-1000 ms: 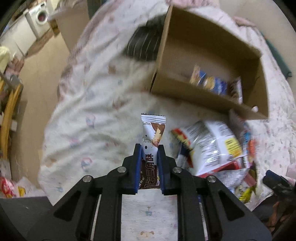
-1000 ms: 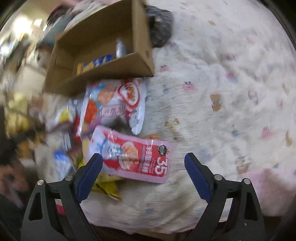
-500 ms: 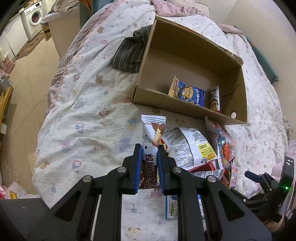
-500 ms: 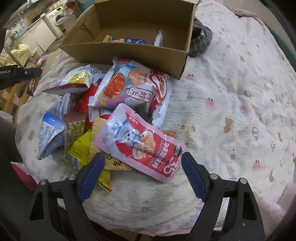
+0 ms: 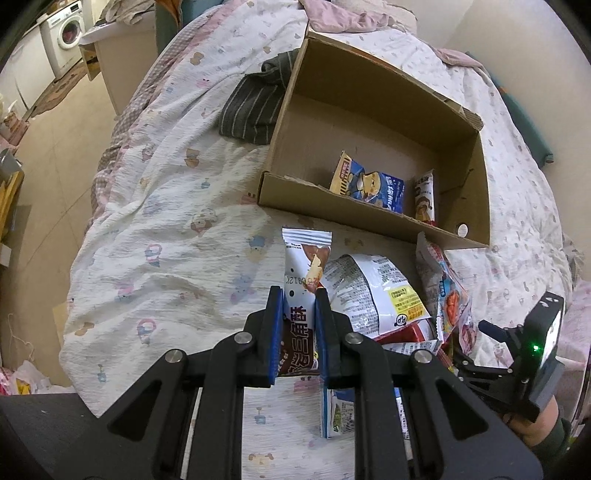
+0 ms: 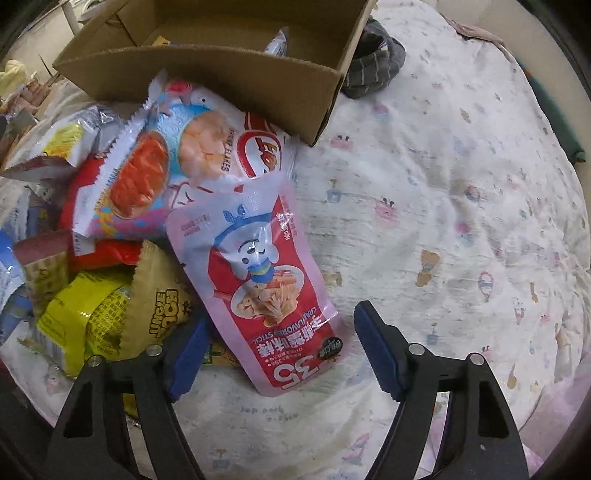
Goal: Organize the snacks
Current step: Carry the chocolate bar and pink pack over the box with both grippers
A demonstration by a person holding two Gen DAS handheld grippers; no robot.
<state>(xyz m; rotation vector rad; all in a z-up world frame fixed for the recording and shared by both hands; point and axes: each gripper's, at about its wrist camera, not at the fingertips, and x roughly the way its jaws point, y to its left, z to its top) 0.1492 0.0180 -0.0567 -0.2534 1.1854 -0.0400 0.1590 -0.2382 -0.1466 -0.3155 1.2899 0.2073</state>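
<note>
My left gripper [image 5: 298,295] is shut on a white and brown snack bar [image 5: 306,254], held upright above the bedspread in front of the cardboard box [image 5: 332,206]. A blue packet [image 5: 369,182] and a small bar [image 5: 424,199] lie inside the box. My right gripper [image 6: 282,321] hangs low over the snack pile, its jaws closing. The lower end of a pink and red crab stick pouch [image 6: 258,258] lies between the blue pads, which stand clear of it. A shrimp flakes bag [image 6: 177,158] lies behind the pouch, against the box [image 6: 221,74].
Several more packets, among them a yellow bag [image 6: 92,314] and a white bag [image 5: 373,291], are heaped left of the pouch. A dark striped cloth [image 5: 255,107] lies beside the box. The bed drops off at the left toward the floor and a washing machine [image 5: 66,33].
The right gripper has sunk closer to the pink pouch and rolled, so the pouch now runs lengthwise between narrower jaws. The left gripper still holds the bar; the right device has entered its view at lower right.
</note>
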